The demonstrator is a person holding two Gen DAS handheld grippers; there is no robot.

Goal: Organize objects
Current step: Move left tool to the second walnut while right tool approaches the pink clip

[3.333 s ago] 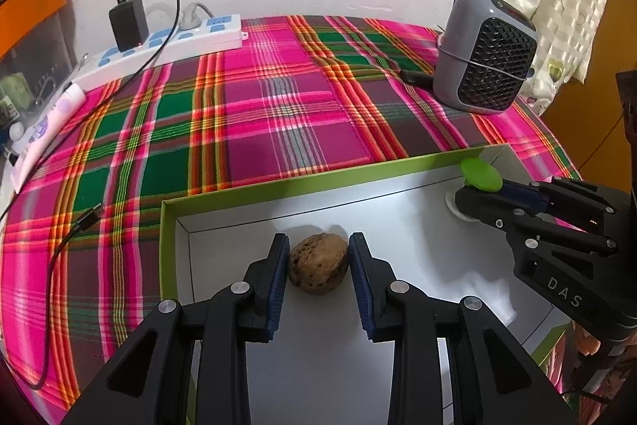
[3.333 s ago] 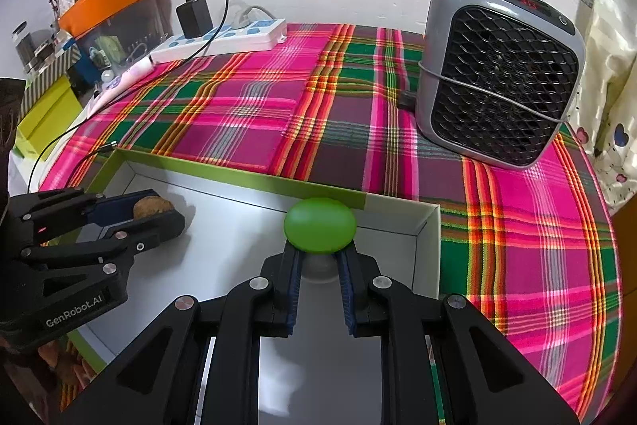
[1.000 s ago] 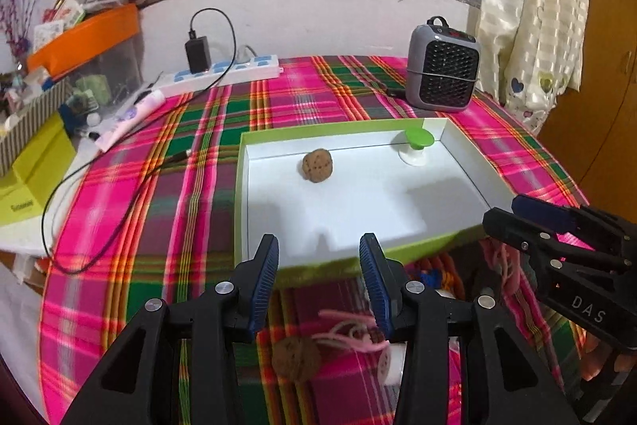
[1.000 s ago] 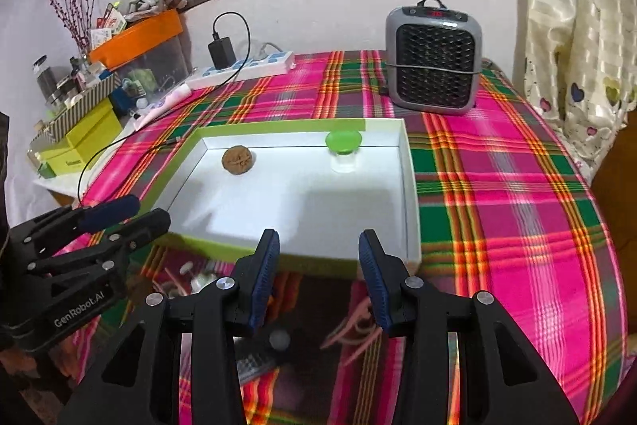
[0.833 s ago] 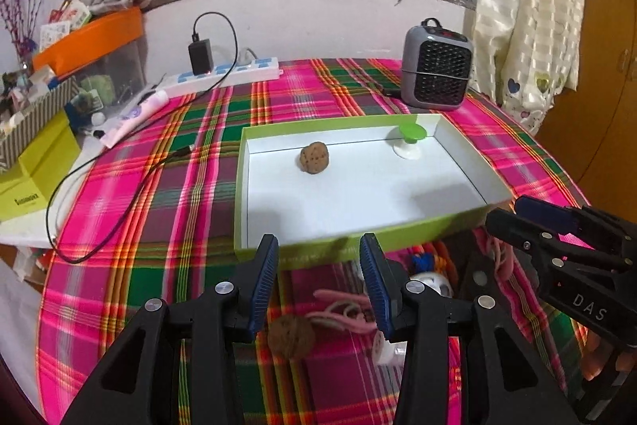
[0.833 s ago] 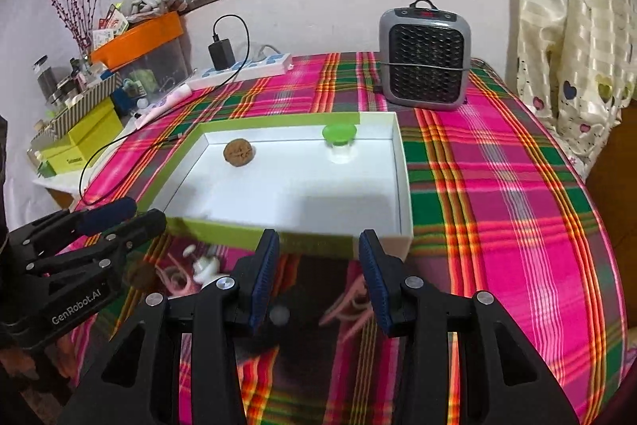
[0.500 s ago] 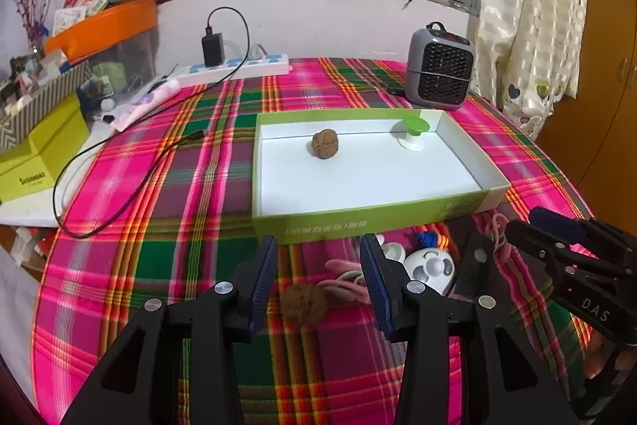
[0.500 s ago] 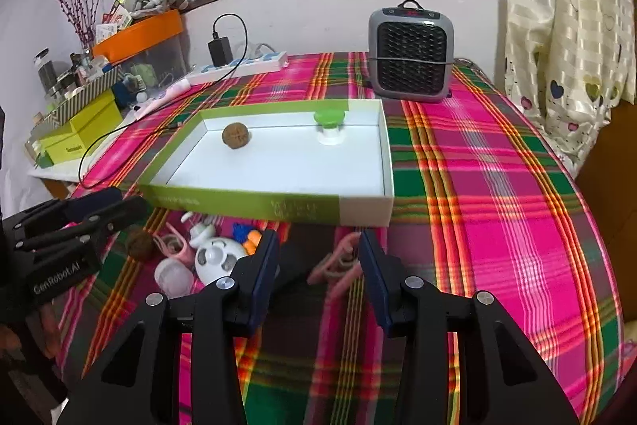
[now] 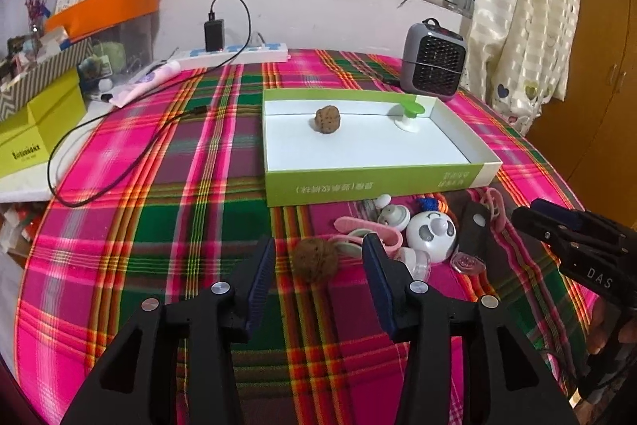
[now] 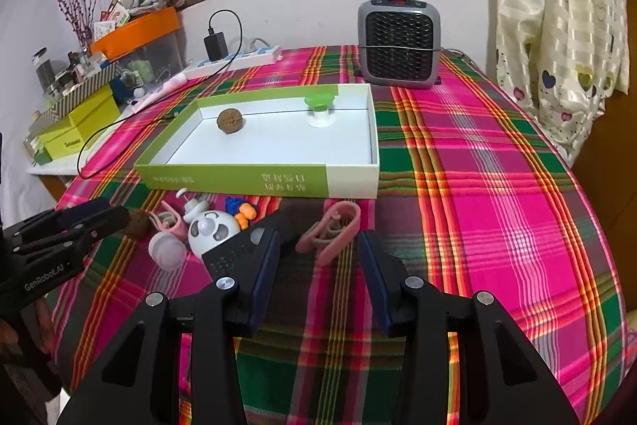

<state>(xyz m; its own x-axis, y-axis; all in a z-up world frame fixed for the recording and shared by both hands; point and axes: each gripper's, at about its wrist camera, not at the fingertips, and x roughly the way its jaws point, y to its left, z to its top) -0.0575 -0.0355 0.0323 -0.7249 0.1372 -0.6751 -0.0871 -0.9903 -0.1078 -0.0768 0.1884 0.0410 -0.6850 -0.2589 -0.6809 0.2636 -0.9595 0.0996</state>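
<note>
Both grippers hover level, jaws spread: left gripper (image 9: 318, 265) frames a walnut (image 9: 315, 260), right gripper (image 10: 318, 261) a pink clip (image 10: 330, 230).

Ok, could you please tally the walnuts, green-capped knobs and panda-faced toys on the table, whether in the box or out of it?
Walnuts: 2, the boxed walnut and the loose walnut on the tablecloth
Green-capped knob: 1
Panda-faced toy: 1
Total: 4
</note>
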